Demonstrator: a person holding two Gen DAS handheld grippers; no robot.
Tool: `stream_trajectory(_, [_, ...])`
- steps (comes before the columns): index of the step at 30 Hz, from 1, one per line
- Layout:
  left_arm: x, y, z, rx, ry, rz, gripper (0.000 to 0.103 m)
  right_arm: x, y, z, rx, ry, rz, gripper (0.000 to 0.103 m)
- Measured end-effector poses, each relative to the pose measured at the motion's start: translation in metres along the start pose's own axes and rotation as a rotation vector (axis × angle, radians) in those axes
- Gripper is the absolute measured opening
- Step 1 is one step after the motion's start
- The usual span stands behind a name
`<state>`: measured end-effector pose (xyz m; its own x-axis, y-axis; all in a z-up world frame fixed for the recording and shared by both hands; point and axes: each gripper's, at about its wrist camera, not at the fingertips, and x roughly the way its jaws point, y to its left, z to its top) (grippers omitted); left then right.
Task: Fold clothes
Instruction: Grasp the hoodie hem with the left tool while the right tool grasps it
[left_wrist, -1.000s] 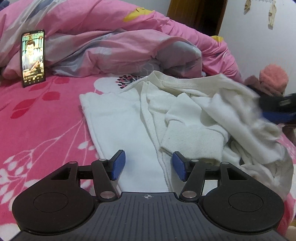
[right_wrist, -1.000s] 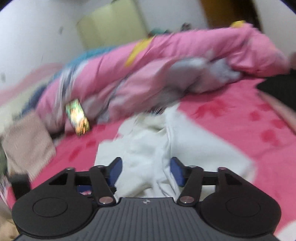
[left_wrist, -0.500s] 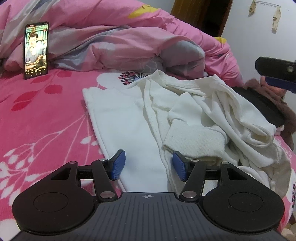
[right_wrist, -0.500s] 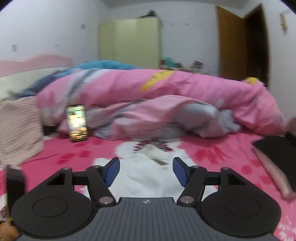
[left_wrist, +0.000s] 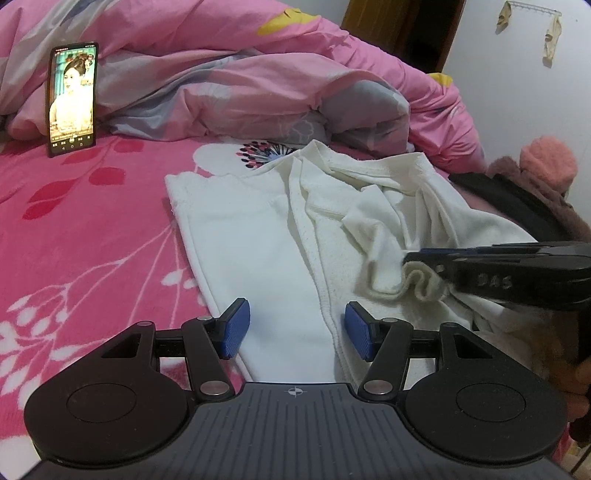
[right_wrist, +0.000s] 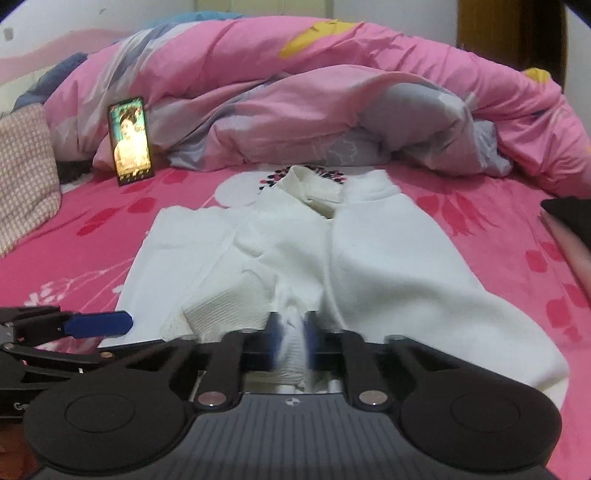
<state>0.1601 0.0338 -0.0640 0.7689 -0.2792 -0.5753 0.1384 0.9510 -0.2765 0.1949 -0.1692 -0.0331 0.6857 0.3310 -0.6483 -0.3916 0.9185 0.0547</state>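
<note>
A white sweater (left_wrist: 258, 240) (right_wrist: 388, 266) lies crumpled on the pink bedsheet (left_wrist: 92, 240), with one sleeve folded across its middle. My right gripper (right_wrist: 291, 339) (left_wrist: 413, 262) is closing its jaws on that sleeve's ribbed cuff (left_wrist: 421, 284) (right_wrist: 229, 314), and the fabric bunches between the pads. My left gripper (left_wrist: 295, 325) hovers open just above the sweater's near hem, nothing pinched between its blue pads. One of its fingers (right_wrist: 99, 325) shows at the left of the right wrist view.
A phone (left_wrist: 72, 99) (right_wrist: 131, 140) with a lit screen leans against the heaped pink duvet (left_wrist: 221, 74) at the back. Dark clothing and a pink fluffy item (left_wrist: 546, 166) lie at the right. A checked cloth (right_wrist: 22, 166) sits far left.
The right gripper came down from above the bed onto the sleeve cuff and its jaws closed on it, bunching the cuff. The left gripper stayed put, still open.
</note>
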Motion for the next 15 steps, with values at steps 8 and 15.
stream_trajectory(8, [-0.008,0.010,0.006,-0.071,-0.046,-0.013,0.059,-0.070,-0.037,-0.001,0.223,-0.112,0.161,0.007])
stream_trajectory(15, [-0.028,0.012,0.011,-0.138,-0.146,-0.164,0.069,-0.130,-0.062,-0.046,0.378,-0.166,0.352,0.007])
